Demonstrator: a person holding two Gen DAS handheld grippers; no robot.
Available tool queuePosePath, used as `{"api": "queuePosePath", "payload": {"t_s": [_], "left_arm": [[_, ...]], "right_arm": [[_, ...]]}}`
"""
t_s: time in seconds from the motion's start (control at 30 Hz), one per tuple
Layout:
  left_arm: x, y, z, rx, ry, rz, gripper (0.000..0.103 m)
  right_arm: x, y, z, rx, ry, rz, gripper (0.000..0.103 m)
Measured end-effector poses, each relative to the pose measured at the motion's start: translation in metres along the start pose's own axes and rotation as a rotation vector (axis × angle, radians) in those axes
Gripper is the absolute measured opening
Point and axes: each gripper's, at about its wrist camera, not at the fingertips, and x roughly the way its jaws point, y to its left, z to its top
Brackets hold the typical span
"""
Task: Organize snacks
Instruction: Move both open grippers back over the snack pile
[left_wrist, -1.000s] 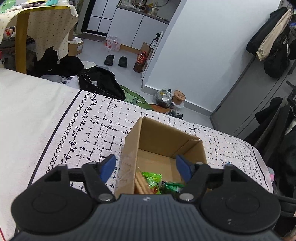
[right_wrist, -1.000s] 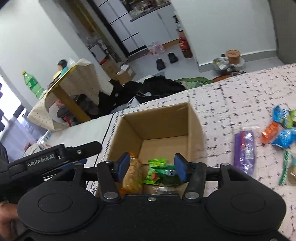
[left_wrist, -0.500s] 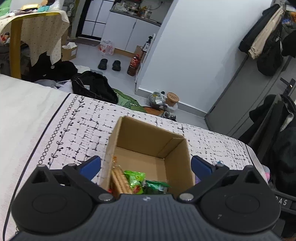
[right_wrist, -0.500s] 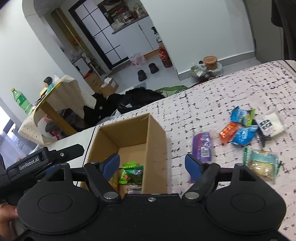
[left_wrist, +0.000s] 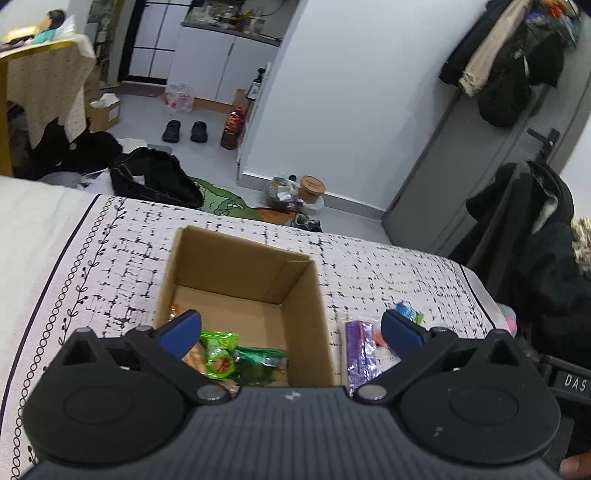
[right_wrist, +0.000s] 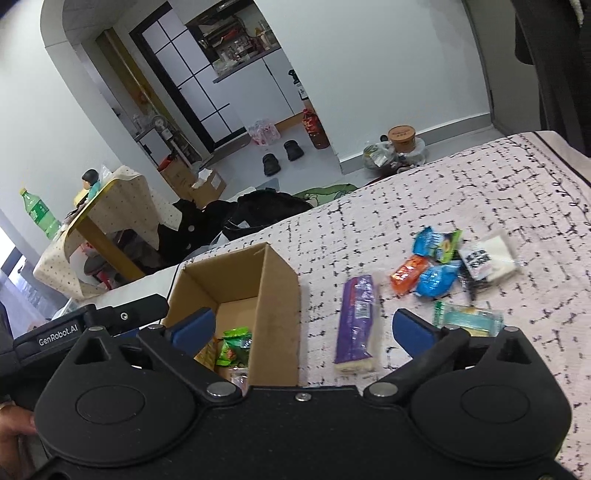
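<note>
**Q:** How do the two tools stand, and what do they carry?

**A:** The left gripper (left_wrist: 291, 328) and the right gripper (right_wrist: 301, 326) both have their jaws spread as wide as they go, with nothing pinched. The right one's jaws have just been opening, the left one's opened a little sooner; each simply frames the scene beyond it. The stance probably suits a reach for the next packet.

**Q:** Where are the snacks?

**A:** Some lie in the cardboard box (right_wrist: 275, 295), bunched at its near end: a green packet (left_wrist: 219, 352) and a biscuit pack (right_wrist: 207, 354) beside it. The far part of the box floor is bare, so there is room left. The rest lie loose on the patterned bedcover (right_wrist: 424, 192), right of the box. The purple bar (right_wrist: 357, 317) lies just beside the box wall, lengthwise. Farther right is a cluster: an orange packet (right_wrist: 408, 275) touching two blue packets (right_wrist: 436, 280), a clear packet with black print (right_wrist: 487, 258), and a pale green-edged pack (right_wrist: 467, 319) nearest the right jaw.

**Q:** Why is the box placed so?

**A:** It stands open-topped between the two hands' working areas, so either gripper can drop packets in from above.

**Q:** What does the next step call for?

**A:** By judgement, the purple bar is the closest candidate. Its slippery wrapper favours a pinch across the narrow width.
</note>
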Motion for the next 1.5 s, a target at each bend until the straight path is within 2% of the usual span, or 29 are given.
{"api": "queuePosePath", "payload": {"t_s": [0.43,0.67,0.9,1.23,1.5], "left_arm": [[-0.001,-0.030,-0.010,0.085,0.066,-0.017,0.103],[0.005,-0.052,-0.013,0.165,0.098,-0.021,0.103],[0.016,-0.075,-0.015,0.225,0.134,-0.053,0.103],[0.031,-0.107,-0.018,0.328,0.184,-0.083,0.103],[0.060,-0.125,-0.016,0.354,0.229,-0.100,0.102]], "right_arm": [[-0.028,-0.028,-0.003,-0.002,0.007,-0.049,0.103],[-0.045,-0.049,-0.011,0.022,0.019,-0.074,0.103],[-0.054,-0.068,-0.011,0.038,0.014,-0.091,0.103],[-0.057,-0.090,-0.009,0.067,0.022,-0.110,0.103],[-0.049,-0.103,-0.008,0.076,0.045,-0.137,0.103]]}}
